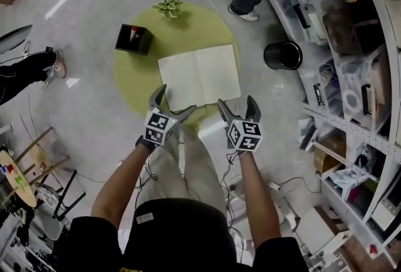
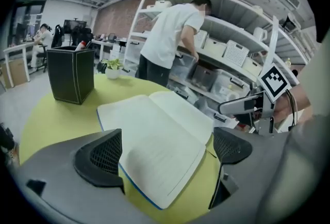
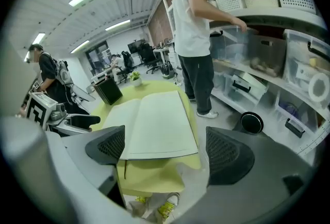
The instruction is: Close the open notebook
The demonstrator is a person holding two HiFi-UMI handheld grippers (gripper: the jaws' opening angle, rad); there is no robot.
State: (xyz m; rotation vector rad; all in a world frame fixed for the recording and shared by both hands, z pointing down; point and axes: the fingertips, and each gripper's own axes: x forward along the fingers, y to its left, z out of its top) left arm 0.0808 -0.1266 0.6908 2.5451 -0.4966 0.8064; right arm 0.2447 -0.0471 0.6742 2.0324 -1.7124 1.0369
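Left hand-held gripper (image 1: 177, 99) and right hand-held gripper (image 1: 236, 103) hover at the near edge of the white-paged, blue-edged open notebook (image 1: 199, 75), jaws wide apart and empty.

The notebook lies flat and untouched on the round yellow-green tabletop (image 1: 135, 73), close to the person's side. To close it well, I'd reckon: slip one jaw under an outer page edge, pinch lightly, and swing that half over the spine while the other hand-held gripper steadies the opposite half.

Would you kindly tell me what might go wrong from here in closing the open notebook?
The notebook lies flat, so the left gripper may catch only a loose page and crease it. It sits near the edge of the table; a tug from the right gripper might drag it off.
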